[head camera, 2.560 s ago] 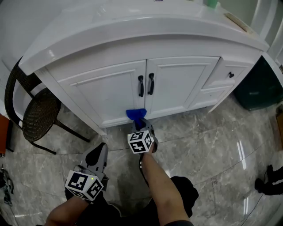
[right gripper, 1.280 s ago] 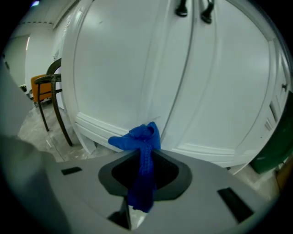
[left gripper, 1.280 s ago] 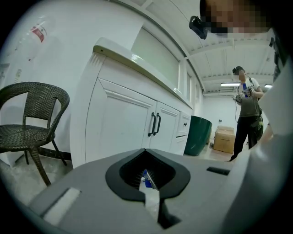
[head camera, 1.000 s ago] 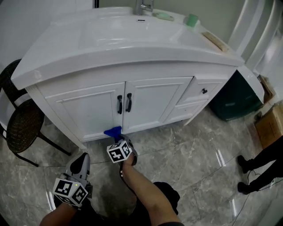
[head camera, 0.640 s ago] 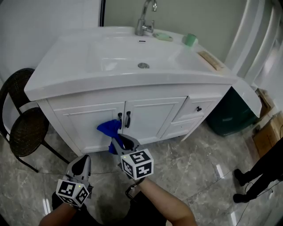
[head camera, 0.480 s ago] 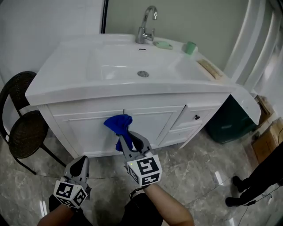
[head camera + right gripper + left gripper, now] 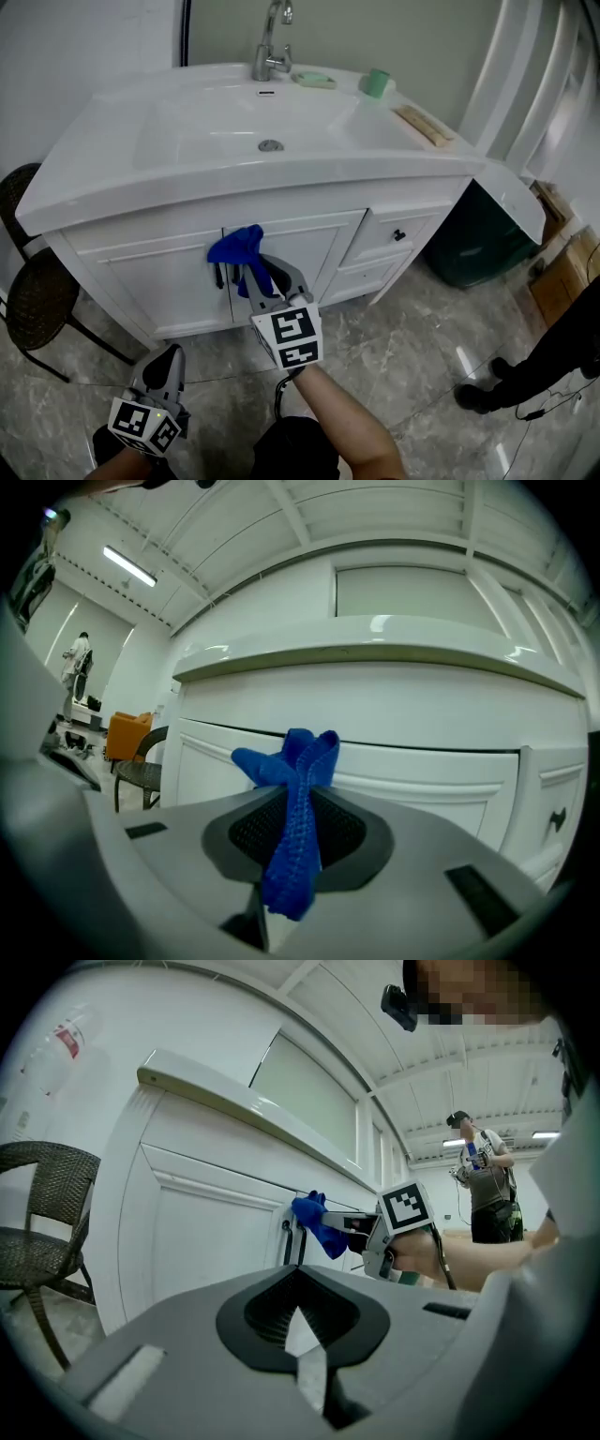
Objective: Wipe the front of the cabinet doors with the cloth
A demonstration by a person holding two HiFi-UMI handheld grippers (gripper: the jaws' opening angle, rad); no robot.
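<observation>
Two claws are seen: the right claw is pinched on a blue cloth, whose bunched end is held at the top of the white cabinet doors, just beside the black handles where the doors meet; whether it touches them cannot be told. The left claw is pressed together on nothing and is held low over the marble floor, well apart from the doors. A white worktop with a sink is carried above the doors.

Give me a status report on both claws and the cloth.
Right claw shut on blue cloth, at the top of the cabinet doors, by the handles. Left claw shut, empty, low. Nothing in the way.
</observation>
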